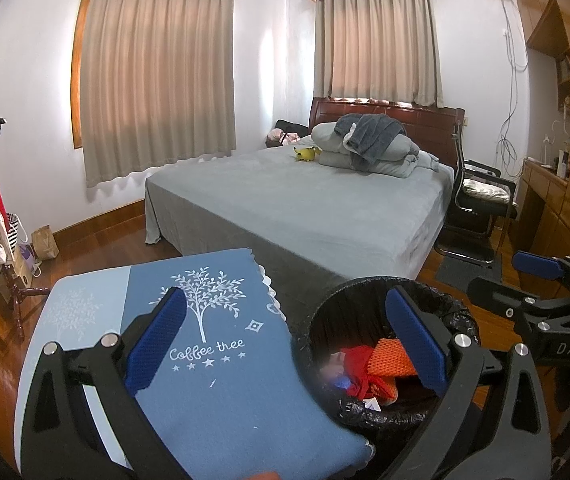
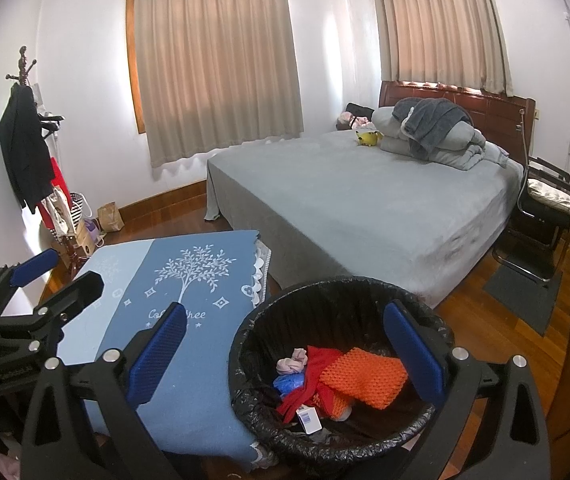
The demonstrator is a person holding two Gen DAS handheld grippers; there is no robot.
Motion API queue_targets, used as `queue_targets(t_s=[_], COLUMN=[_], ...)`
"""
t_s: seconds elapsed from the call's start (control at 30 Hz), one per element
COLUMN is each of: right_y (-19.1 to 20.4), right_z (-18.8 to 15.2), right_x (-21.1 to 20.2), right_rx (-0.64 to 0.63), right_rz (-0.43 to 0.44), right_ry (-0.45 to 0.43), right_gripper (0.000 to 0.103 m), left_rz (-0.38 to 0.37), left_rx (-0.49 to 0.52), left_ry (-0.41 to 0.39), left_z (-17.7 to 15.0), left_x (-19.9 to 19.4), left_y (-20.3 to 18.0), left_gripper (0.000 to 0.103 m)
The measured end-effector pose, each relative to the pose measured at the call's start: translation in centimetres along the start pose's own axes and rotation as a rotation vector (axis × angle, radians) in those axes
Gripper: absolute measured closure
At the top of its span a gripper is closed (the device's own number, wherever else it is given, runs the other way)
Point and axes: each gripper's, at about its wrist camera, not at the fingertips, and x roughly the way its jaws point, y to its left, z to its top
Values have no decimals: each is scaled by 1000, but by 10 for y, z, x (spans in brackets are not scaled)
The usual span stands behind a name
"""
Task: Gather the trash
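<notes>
A round bin with a black bag point(image 2: 269, 312) stands on the floor beside a small table with a blue "Coffee tree" cloth point(image 2: 189, 280). The bin holds an orange foam net point(image 2: 365, 374), red cloth point(image 2: 317, 372), a pink wad point(image 2: 295, 362), a blue scrap point(image 2: 289, 384) and a small white box point(image 2: 309, 418). My right gripper point(image 2: 285, 352) is open and empty above the bin's near rim. My left gripper point(image 1: 285, 340) is open and empty over the table edge and the bin point(image 1: 325, 308). Each gripper shows in the other's view, the right one point(image 1: 541, 280) and the left one point(image 2: 57, 276).
A bed with a grey cover point(image 2: 365, 200) fills the middle, with folded bedding and a yellow plush toy near the headboard. A coat rack with bags point(image 2: 29, 148) stands at the left wall. A black chair point(image 2: 545, 216) and a wooden cabinet point(image 1: 557, 184) stand at the right.
</notes>
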Motion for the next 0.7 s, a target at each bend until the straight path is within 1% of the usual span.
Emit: queue_targets(t_s=[0.33, 0.7], right_y=[2, 0], right_z=[-4, -8], right_x=[0, 3], right_rx=[3, 8], right_rz=[3, 2], right_ry=[8, 12], right_gripper=[6, 6], left_rz=[-3, -5], left_rx=[-6, -8], left_ry=[3, 13], left_z=[1, -8], left_x=[0, 0], left_y=[1, 5], left_gripper=[6, 6])
